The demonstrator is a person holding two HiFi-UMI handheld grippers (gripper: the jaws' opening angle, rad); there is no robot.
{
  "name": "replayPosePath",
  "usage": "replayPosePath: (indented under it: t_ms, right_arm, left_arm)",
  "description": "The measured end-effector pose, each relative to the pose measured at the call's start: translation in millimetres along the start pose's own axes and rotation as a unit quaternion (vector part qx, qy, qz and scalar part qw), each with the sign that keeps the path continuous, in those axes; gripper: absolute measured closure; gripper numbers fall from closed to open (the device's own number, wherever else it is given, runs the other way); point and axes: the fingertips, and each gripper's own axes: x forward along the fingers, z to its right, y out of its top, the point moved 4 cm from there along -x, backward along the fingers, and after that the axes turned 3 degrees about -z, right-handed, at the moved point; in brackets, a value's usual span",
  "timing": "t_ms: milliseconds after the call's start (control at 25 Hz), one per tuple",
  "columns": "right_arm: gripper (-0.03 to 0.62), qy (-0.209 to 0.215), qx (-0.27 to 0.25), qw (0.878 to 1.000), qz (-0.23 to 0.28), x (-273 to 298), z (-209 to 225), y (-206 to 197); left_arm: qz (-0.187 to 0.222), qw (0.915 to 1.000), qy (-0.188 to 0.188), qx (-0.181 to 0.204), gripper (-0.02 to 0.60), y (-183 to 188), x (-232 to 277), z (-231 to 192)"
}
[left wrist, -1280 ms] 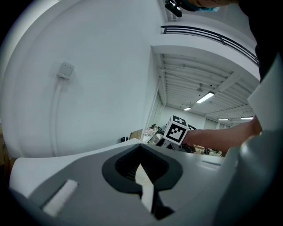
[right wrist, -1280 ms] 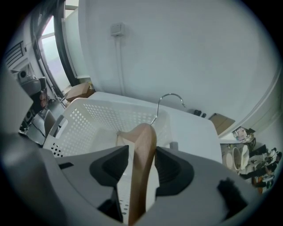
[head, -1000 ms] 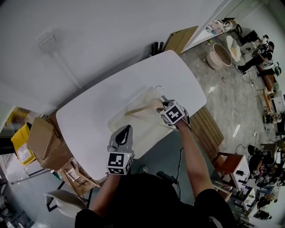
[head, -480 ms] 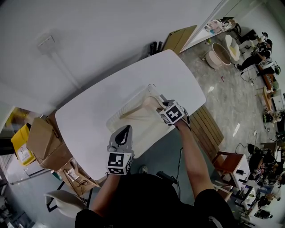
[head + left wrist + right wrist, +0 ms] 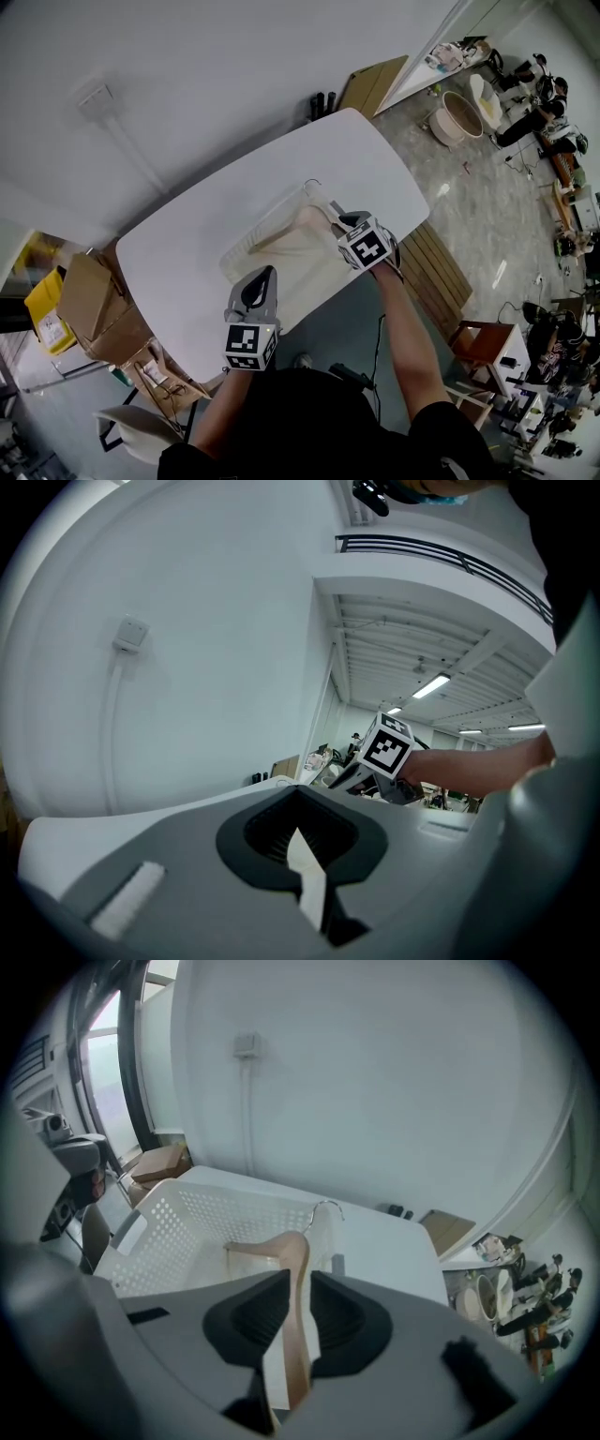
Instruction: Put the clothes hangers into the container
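Head view: both arms reach forward from the bottom edge. The right forearm is bare and stretched out further, and it puts the right gripper at the near right corner of the white container on the white table. The left gripper is held back, over the table's near edge and left of the right one, pointing to the far side. It is clear of the container and carries nothing. The wooden hanger lies slanted inside the container, with its near end at the right gripper. Left gripper view: its tips meet at the far end, with only a thin wedge of white showing between the pads nearer the camera and nothing in it. We see the right gripper's marker cube beyond, to the right. Right gripper view: the jaws are closing on one arm of the hanger, which runs straight between them. The pads touch the wood at the tips, and a light strip shows beside it nearer the camera. The metal hook sticks up at the container's far right rim, and the rest of the hanger is down inside the perforated walls.
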Motion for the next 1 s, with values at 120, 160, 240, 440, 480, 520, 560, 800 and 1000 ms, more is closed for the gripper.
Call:
replayPosePath:
  t_ms: [120,160,240,440,480,520,560,800,1000]
  right_arm:
    - [0.564,-0.007,0.009,0.999,0.033,-13.4,-5.1,0.7]
    - [0.574,-0.005,0.012,0.999,0.041,-17.9,-8.4,-1.6]
    - [0.577,-0.001,0.020,0.998,0.058,-26.1,-14.2,-5.8]
    - [0.579,-0.004,0.056,0.992,0.112,-41.0,-28.5,-12.6]
    - [0.579,-0.006,0.061,0.991,0.121,-45.4,-31.8,-14.9]
    - [0.579,-0.008,0.065,0.989,0.130,-50.0,-35.3,-17.6]
    - [0.579,-0.008,0.070,0.988,0.138,-54.7,-39.0,-20.7]
    - [0.579,-0.013,0.101,0.975,0.197,-85.6,-58.1,-43.4]
    - [0.580,-0.016,0.117,0.961,0.249,-112.4,-76.0,-58.7]
  left_arm:
    - [0.001,1.0000,-0.002,0.004,0.577,1.8,-2.8,5.2]
    - [0.001,1.0000,-0.003,0.006,0.577,2.4,-4.3,7.9]
    - [0.001,0.9999,-0.004,0.011,0.577,5.0,-6.6,12.5]
    - [0.007,0.9998,0.003,0.016,0.577,6.6,-10.8,20.7]
    - [0.009,0.9998,0.004,0.016,0.577,6.3,-11.9,24.6]
    - [0.010,0.9998,0.005,0.017,0.577,5.8,-13.2,28.7]
    - [0.011,0.9998,0.006,0.017,0.577,5.0,-14.9,33.0]
    - [0.023,0.9992,0.016,0.028,0.577,5.4,-28.8,60.4]
    - [0.038,0.9983,0.023,0.039,0.577,6.3,-41.8,85.6]
